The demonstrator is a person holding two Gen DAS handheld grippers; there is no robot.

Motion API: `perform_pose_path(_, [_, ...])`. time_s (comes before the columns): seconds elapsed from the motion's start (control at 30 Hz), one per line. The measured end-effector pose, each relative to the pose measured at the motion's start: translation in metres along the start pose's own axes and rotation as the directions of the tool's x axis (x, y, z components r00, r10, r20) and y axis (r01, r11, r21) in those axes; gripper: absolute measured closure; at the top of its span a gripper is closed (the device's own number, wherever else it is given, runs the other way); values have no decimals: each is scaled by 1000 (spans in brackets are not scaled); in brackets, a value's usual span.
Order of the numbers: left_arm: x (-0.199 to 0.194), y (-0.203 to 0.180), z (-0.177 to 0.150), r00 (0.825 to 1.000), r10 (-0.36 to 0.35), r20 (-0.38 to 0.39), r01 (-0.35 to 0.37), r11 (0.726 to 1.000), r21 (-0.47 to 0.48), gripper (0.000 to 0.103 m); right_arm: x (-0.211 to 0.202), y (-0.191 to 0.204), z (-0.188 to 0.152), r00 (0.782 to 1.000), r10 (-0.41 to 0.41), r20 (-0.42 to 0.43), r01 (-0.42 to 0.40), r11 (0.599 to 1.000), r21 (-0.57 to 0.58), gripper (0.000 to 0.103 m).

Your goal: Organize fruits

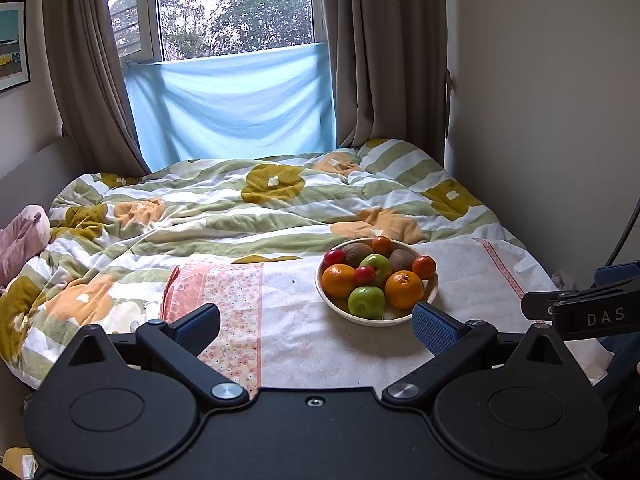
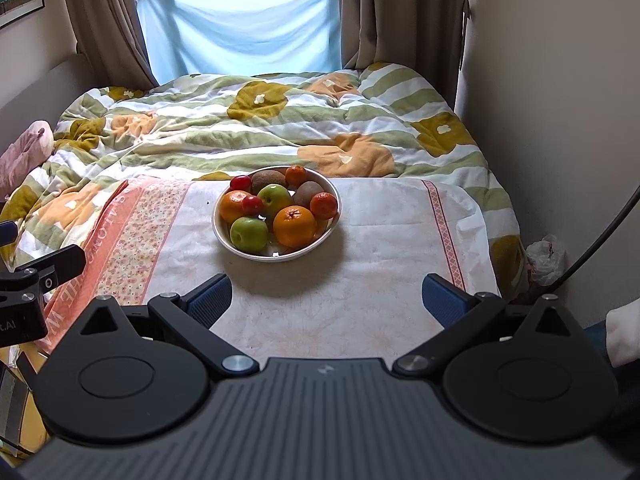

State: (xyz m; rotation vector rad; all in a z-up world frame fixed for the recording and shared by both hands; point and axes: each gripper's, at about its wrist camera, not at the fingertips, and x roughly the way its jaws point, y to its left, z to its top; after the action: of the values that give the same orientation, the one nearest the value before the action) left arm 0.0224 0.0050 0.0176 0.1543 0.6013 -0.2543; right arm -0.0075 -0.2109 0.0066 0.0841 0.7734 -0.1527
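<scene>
A white bowl (image 1: 431,297) (image 2: 224,240) stands on a pale cloth (image 1: 320,344) (image 2: 360,272) spread over the bed. It is piled with fruit: two green apples (image 1: 366,301) (image 2: 249,233), oranges (image 1: 404,289) (image 2: 294,226), small tangerines (image 2: 323,205), two kiwis (image 1: 357,254) (image 2: 268,178) and small red fruits (image 1: 364,275) (image 2: 252,205). My left gripper (image 1: 316,328) is open, empty, just short of the bowl, which sits ahead to its right. My right gripper (image 2: 327,300) is open and empty, the bowl a little way ahead to the left.
A crumpled green, white and orange duvet (image 1: 240,208) (image 2: 248,128) covers the bed behind the cloth. A wall (image 1: 540,120) runs along the right side; curtains and a window (image 1: 232,8) are at the back. A pink plush (image 1: 22,236) lies at the left.
</scene>
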Motion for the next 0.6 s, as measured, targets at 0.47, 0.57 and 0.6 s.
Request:
perform_pose_path(0.47, [2, 0, 0, 1000, -3, -8, 3, 1000, -9, 0, 2, 0, 1, 1000, 1, -2, -1, 1000, 1, 0])
perform_pose_path(0.57, [3, 0, 0, 1000, -5, -7, 5, 1000, -13, 0, 2, 0, 1, 1000, 1, -2, -1, 1000, 2, 0])
perform_pose_path(0.6, [3, 0, 0, 1000, -6, -7, 6, 1000, -13, 0, 2, -1, 1, 1000, 1, -2, -1, 1000, 3, 0])
